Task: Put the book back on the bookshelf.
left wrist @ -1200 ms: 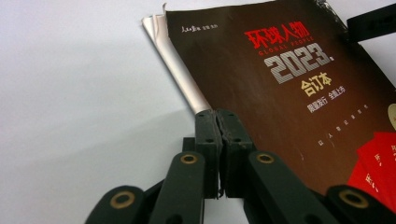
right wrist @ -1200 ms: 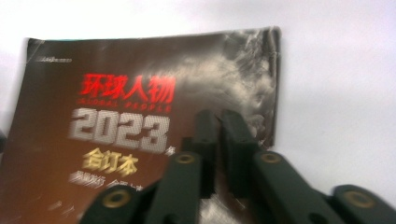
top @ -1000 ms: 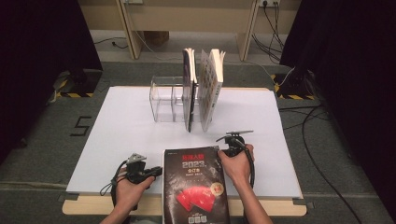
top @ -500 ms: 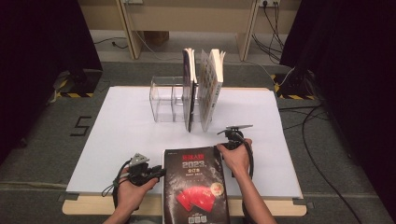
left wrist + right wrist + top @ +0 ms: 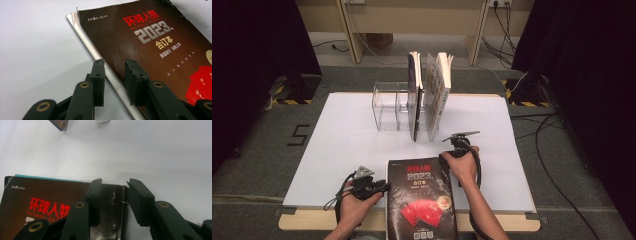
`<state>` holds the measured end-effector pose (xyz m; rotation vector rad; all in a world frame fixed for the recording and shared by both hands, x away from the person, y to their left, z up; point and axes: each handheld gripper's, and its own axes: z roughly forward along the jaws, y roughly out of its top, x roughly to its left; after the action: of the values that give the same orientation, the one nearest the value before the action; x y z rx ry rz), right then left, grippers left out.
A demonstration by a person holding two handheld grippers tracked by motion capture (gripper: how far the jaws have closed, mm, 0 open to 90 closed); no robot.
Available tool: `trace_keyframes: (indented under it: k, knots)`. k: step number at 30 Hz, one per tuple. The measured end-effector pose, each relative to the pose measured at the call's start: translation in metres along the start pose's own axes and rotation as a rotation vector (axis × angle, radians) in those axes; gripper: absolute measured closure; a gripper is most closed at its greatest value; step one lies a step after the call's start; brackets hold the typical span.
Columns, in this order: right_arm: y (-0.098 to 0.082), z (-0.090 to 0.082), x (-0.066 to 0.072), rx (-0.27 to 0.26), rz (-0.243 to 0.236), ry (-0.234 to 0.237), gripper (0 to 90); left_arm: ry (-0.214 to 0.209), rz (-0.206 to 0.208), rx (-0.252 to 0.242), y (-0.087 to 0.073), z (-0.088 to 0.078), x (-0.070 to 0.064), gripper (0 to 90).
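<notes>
The book (image 5: 421,199) lies flat at the table's (image 5: 342,145) near edge, both grippers — left (image 5: 114,72), right (image 5: 115,195) — straddling its side edges, jaws having just opened, pressing nothing. Close squarely on both edges — then lift level toward the rack (image 5: 388,107).

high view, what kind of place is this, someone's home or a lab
Most likely a lab or recording setup, not a home. A white-covered table sits between black curtains, with hazard tape and loose cables on the floor. On it are only a clear rack of upright books and a dark magazine.
</notes>
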<state>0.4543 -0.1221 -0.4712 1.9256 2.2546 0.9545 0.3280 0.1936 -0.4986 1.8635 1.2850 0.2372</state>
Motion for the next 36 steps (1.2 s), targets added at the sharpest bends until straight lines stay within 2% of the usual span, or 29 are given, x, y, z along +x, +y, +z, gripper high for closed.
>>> trace_keyframes:
  k: [3,7,10,13,15,16,18,21,24,30,33,36]
  knots:
    - [0.001,0.001,-0.001,-0.005,0.013,0.011,63.6,-0.002,-0.007,-0.002,0.000,0.000,0.000,67.3]
    - [0.000,0.002,-0.001,-0.013,-0.009,0.015,64.1,-0.013,-0.029,-0.009,-0.001,0.000,0.001,66.1]
    - [-0.001,0.002,0.000,-0.016,-0.005,0.012,66.3,-0.014,-0.032,-0.009,-0.001,0.001,0.001,65.8]
    - [-0.002,0.002,-0.003,-0.028,0.001,0.039,66.5,-0.010,-0.029,-0.008,-0.001,0.001,0.001,66.7]
    - [-0.004,0.001,-0.003,-0.010,0.029,0.068,66.4,-0.004,-0.027,-0.011,-0.002,0.001,0.001,67.2]
    - [-0.005,0.001,-0.004,-0.013,0.017,0.068,66.4,-0.001,-0.026,-0.013,-0.002,0.001,0.000,67.5]
    - [-0.005,0.000,-0.003,-0.004,0.031,0.071,66.4,0.001,-0.024,-0.013,-0.002,0.001,0.000,67.7]
    - [-0.005,-0.001,-0.005,0.009,0.023,0.077,65.8,0.008,-0.010,-0.013,-0.002,0.001,0.000,68.6]
    - [-0.006,-0.003,-0.006,0.036,0.050,0.094,64.6,0.014,-0.010,-0.009,-0.002,0.001,0.000,69.4]
    - [-0.011,-0.004,-0.006,0.028,0.049,0.106,65.7,0.017,-0.012,-0.008,-0.001,0.001,-0.001,69.9]
    - [-0.011,-0.004,-0.009,0.020,0.033,0.117,66.1,0.019,-0.012,-0.009,-0.001,0.001,-0.001,69.9]
    - [-0.012,-0.005,-0.007,0.031,0.024,0.104,66.4,0.022,-0.014,-0.011,-0.002,0.001,-0.002,70.2]
